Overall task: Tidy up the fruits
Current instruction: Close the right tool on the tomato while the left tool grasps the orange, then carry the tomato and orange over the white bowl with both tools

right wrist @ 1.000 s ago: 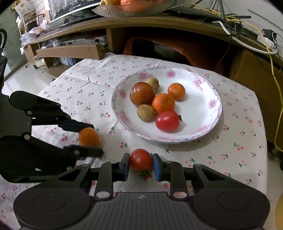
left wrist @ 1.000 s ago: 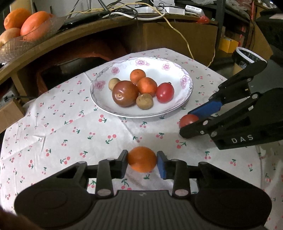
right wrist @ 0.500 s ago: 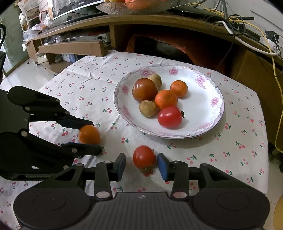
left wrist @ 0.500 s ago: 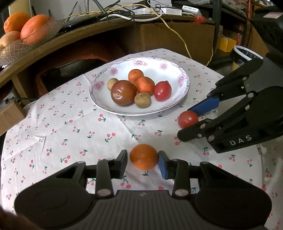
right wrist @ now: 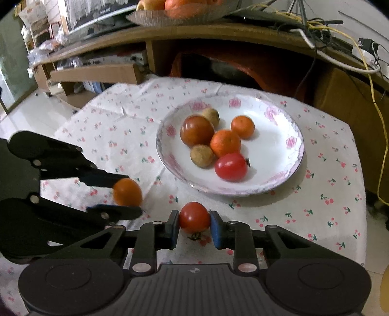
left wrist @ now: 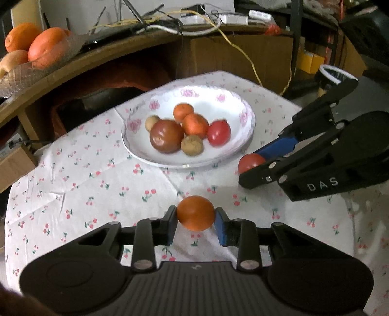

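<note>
A small orange (left wrist: 195, 215) sits between the pads of my left gripper (left wrist: 195, 220), low over the cherry-print cloth; the jaws are closing and both pads press its sides. From the right wrist view the same orange (right wrist: 127, 191) shows in the left gripper (right wrist: 126, 194). My right gripper (right wrist: 194, 222) is shut on a red tomato (right wrist: 194, 216), also seen as a tomato (left wrist: 250, 162) at the right gripper (left wrist: 251, 167) tips. Beyond both stands a white flowered plate (right wrist: 279, 145) holding two oranges, a red tomato, a large brownish tomato and two small brown fruits.
A wooden shelf (left wrist: 102, 52) curves behind the table, carrying a glass bowl of oranges (left wrist: 41, 46) and tangled cables (left wrist: 194, 21). Cardboard boxes (right wrist: 97, 73) and a bin stand around. The cloth-covered table's edge (right wrist: 359, 218) drops off at the right.
Half a second ago both grippers stood a little wider with gaps beside the fruits; now each pair of pads is closed against its fruit. Neither hand has shifted noticeably.
</note>
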The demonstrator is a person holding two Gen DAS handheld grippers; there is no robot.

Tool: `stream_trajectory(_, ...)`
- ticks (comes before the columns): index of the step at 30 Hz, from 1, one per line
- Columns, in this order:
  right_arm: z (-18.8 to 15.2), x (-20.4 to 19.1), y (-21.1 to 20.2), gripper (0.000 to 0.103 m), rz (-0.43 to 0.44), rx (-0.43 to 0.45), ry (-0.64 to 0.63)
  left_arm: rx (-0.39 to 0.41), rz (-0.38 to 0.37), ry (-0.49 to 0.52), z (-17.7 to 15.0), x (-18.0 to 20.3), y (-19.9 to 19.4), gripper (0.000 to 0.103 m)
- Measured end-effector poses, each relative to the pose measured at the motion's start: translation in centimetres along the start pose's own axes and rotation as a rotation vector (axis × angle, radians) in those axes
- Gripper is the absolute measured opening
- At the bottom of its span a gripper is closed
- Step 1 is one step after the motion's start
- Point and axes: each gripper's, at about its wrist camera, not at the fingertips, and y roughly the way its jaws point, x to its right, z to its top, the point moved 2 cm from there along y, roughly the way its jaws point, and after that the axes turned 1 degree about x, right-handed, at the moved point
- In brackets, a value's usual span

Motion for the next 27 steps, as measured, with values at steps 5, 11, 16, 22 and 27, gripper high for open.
stream_trajectory(5,1.3,0.4,-1.1,0.027,-0.014,0.056,0.021,0.044,0.032,-0.025,1.9,-0.6,-0.3,0.038)
stream_trajectory(11,2.9,2.1,-0.7,0.027,-0.063,0.09,0.069,0.074,0.067,-0.05,4.3,-1.2,0.3,0.038)
stream_trajectory(16,3.3,2.8,0.0,0.027,-0.074,0.079,0.082,0.064,0.084,-0.046,5.2,-1.2,1.7,0.038)
stream_trajectory(22,3.1,3.2,0.9,0.027,-0.076,0.053,0.085,0.036,0.093,-0.045,5.1,-1.4,2.9,0.038)
stream_trajectory(27,3.2,3.3,1.6,0.027,-0.083,0.042,0.091,0.027,0.092,-0.041,5.3,-1.2,3.6,0.038)
